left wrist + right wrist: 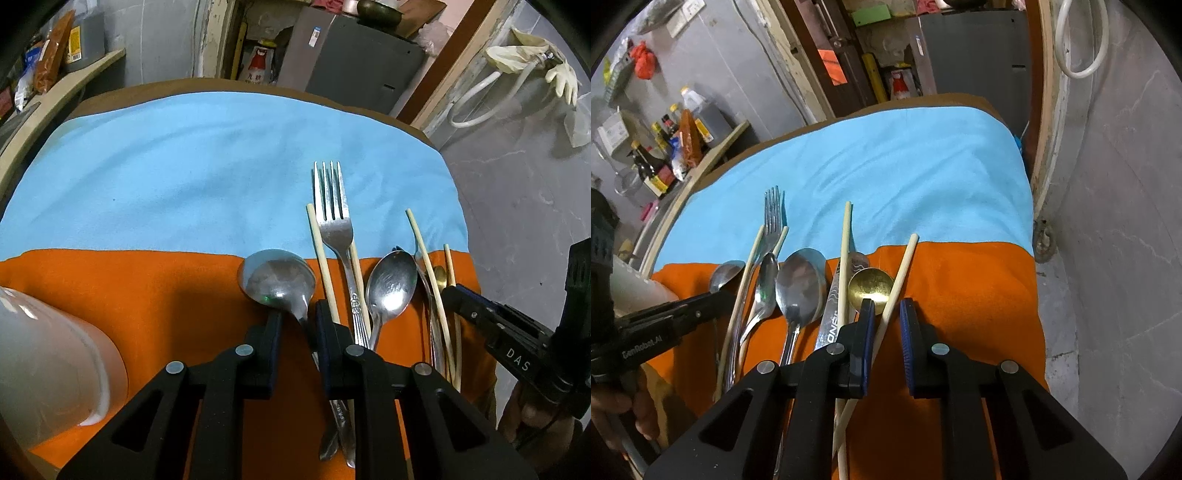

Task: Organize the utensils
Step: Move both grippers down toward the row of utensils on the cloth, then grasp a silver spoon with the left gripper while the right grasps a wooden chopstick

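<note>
The left gripper (297, 314) pinches the neck of a large steel spoon (277, 275), whose bowl lies on the orange cloth (147, 295). The right gripper (886, 314) has its jaws set narrowly around a chopstick (903, 266) that runs slantwise between the pads; whether they press on it I cannot tell. Beside these lie a fork (334, 214), a second spoon (391, 284), a small brass spoon (870, 286) and more chopsticks (321, 251), side by side across the orange and blue cloths (184, 166) covering the worktop.

A plain sky-blue cloth (221, 166) fills the frame's middle; a plain orange cloth (147, 295) lies below it. Silver steel fork (334, 221), brass-gold round spoon (870, 286), pale wooden chopstick (903, 266).
</note>
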Demonstrator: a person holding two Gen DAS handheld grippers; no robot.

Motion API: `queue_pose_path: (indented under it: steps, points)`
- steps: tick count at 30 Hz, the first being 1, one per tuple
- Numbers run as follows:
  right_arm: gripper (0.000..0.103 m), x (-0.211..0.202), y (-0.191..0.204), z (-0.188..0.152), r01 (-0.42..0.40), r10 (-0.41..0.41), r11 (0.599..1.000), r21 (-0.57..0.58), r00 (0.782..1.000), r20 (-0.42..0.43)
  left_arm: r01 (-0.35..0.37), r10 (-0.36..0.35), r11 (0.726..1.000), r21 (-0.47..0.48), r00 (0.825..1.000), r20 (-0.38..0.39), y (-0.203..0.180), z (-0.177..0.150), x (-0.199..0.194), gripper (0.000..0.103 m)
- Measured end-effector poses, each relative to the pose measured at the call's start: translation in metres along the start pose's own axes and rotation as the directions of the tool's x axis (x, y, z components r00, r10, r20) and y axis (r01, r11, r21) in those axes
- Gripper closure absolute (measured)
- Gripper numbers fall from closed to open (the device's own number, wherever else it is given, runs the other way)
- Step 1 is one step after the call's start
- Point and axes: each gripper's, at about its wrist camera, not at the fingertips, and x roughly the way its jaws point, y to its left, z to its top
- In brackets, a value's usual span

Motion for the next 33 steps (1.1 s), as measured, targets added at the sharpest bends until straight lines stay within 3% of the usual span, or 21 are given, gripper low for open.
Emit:
queue_pose_path:
  steps: [5, 9, 13, 20, 26, 33]
  points:
    - [0.095, 0.003, -0.002, 0.008, 0.016, -0.014, 0.999, 0.043, 0.999, -0.045, 0.021, -0.021, 0.999, -0.024, 1.0, 0.001, 0.005, -0.002, -0.004, 0.098]
    - [0.099, 0.0, -0.01, 0.006, -0.029, 0.033, 0.994, 0.102, 0.999, -0.033, 0.042, -0.042, 0.999, -0.008, 0.999, 0.027, 0.003, -0.009, -0.01, 0.101]
    - [0.1, -0.013, -0.02, -0.004, -0.118, 0.114, 0.976, 0.183, 0.993, 0.029, 0.058, -0.059, 0.998, 0.016, 0.995, 0.074, -0.001, -0.022, -0.027, 0.103]
    - [0.1, -0.049, -0.015, -0.026, -0.222, 0.189, 0.956, 0.192, 0.967, 0.173, 0.095, -0.106, 0.993, 0.064, 0.976, 0.19, -0.009, -0.05, -0.065, 0.103]
    - [0.1, -0.087, 0.006, -0.036, -0.335, 0.272, 0.932, 0.14, 0.9, 0.342, 0.145, -0.169, 0.985, 0.097, 0.935, 0.311, -0.012, -0.063, -0.105, 0.103]
    - [0.1, -0.128, 0.06, -0.018, -0.354, 0.308, 0.935, -0.007, 0.803, 0.511, 0.172, -0.207, 0.978, 0.118, 0.871, 0.446, 0.001, -0.055, -0.166, 0.103]
